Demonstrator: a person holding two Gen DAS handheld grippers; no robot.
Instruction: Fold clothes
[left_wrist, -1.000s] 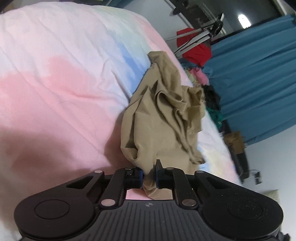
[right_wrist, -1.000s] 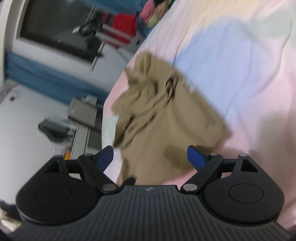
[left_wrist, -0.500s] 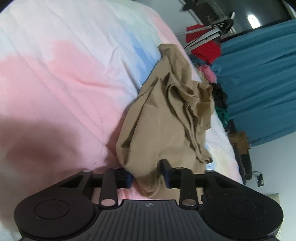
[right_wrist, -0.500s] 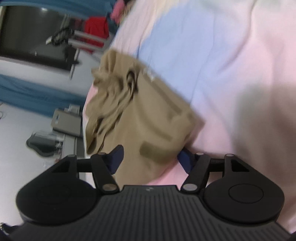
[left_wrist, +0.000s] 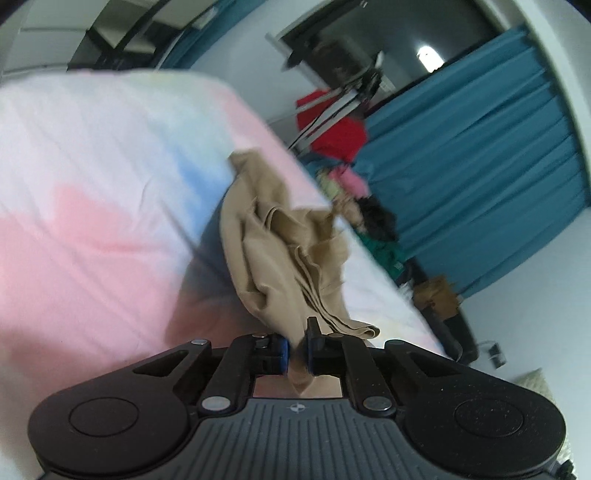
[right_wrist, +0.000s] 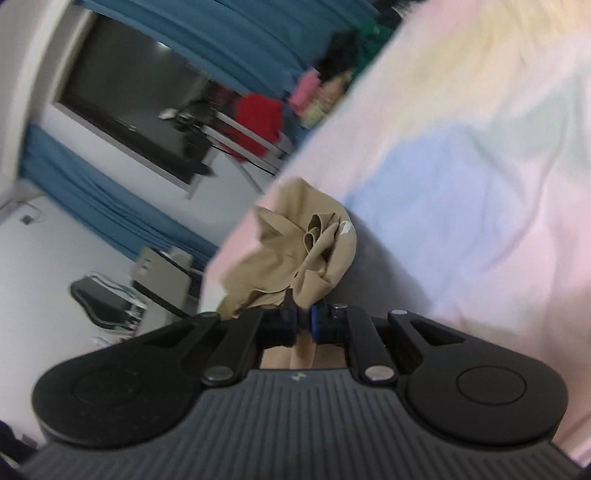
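A crumpled tan garment hangs bunched above the pastel pink, blue and white bedsheet. My left gripper is shut on its near edge, with cloth pinched between the blue pads. In the right wrist view the same tan garment is lifted off the bedsheet, and my right gripper is shut on another part of its edge. A small white label shows on the cloth. The garment casts a dark shadow on the sheet below.
Past the bed's far edge are blue curtains, a red garment on a rack and a pile of mixed clothes. A dark screen hangs on the wall, and a grey box stands on the floor.
Both grippers have closed on the tan garment's edge; the right one was open before. The garment has been lifted off the sheet and now hangs bunched.
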